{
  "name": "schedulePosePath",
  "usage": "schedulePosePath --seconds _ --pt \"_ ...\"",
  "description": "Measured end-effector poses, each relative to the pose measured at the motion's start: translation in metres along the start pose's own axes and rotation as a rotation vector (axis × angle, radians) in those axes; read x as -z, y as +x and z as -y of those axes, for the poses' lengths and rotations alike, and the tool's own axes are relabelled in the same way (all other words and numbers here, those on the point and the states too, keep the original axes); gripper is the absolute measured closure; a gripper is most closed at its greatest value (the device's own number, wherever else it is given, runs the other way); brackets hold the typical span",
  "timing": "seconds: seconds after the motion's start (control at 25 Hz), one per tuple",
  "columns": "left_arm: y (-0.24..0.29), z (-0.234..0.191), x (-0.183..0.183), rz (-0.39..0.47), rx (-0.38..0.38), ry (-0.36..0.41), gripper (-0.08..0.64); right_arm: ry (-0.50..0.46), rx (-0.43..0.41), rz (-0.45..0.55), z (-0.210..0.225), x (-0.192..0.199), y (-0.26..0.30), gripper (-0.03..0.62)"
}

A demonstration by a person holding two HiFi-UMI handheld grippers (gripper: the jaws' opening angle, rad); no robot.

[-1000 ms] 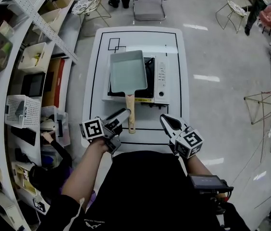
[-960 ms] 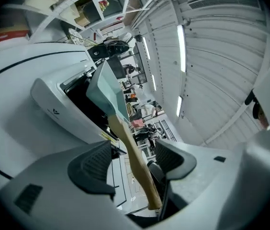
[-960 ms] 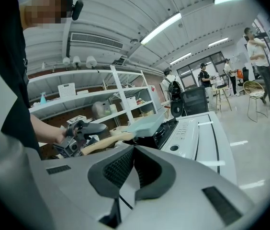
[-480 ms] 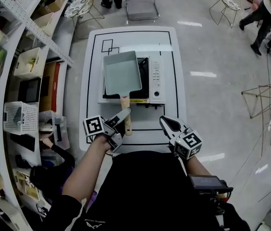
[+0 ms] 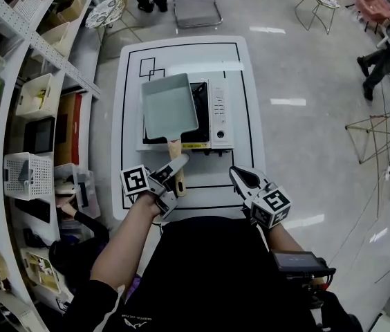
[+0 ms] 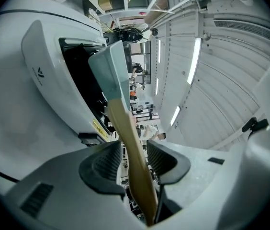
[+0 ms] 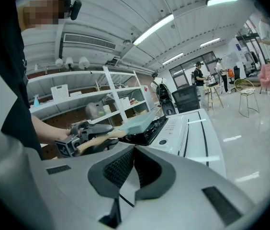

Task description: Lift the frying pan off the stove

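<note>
Frying pan: one, rectangular, pale green, resting on the single portable stove at mid tabletop. Its body overhangs the stove's left edge, and its wooden handle juts past the stove's front edge toward the person. Writing: a small logo on the stove's white casing and a yellow label on its front, both too small to read. Black lines on the tabletop form one large rectangle around the stove and two small overlapping squares at the far left corner. Claws: two, each bearing one cube with black-and-white square markers. Left claw lies level astride the handle's end; its jaws have just been closing, the handle between them with a thin gap at one pad. Right claw, jaws together and empty, hovers over the tabletop's near right corner, well apart from the handle. Bare tabletop flanks the stove on every side; shelves crowd the left, open floor lies right
</note>
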State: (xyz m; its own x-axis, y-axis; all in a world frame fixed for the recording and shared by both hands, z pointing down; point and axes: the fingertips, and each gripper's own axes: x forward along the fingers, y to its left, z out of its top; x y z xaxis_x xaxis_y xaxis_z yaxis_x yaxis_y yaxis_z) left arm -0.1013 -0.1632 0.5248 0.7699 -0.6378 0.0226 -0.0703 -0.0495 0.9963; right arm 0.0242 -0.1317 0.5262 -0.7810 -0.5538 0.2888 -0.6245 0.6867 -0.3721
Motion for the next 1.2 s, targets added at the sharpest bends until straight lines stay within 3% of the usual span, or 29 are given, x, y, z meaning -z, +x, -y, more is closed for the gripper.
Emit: schedulePosePath --seconds 0.24,0.56,1.2 --pt "0.0031 -0.0061 0.0008 -0.017 -0.027 0.031 0.447 0.003 -0.005 -0.002 0.0060 0.0069 0.0023 0.568" --pt "0.0019 -0.0040 0.0025 -0.031 -0.025 -0.015 0.469 0.013 0.000 -0.003 0.0048 0.0032 0.0047 0.568" --pt "-0.0007 -0.0025 0.0029 -0.056 -0.018 -0.022 0.483 0.026 0.004 -0.009 0.0045 0.0032 0.0061 0.568"
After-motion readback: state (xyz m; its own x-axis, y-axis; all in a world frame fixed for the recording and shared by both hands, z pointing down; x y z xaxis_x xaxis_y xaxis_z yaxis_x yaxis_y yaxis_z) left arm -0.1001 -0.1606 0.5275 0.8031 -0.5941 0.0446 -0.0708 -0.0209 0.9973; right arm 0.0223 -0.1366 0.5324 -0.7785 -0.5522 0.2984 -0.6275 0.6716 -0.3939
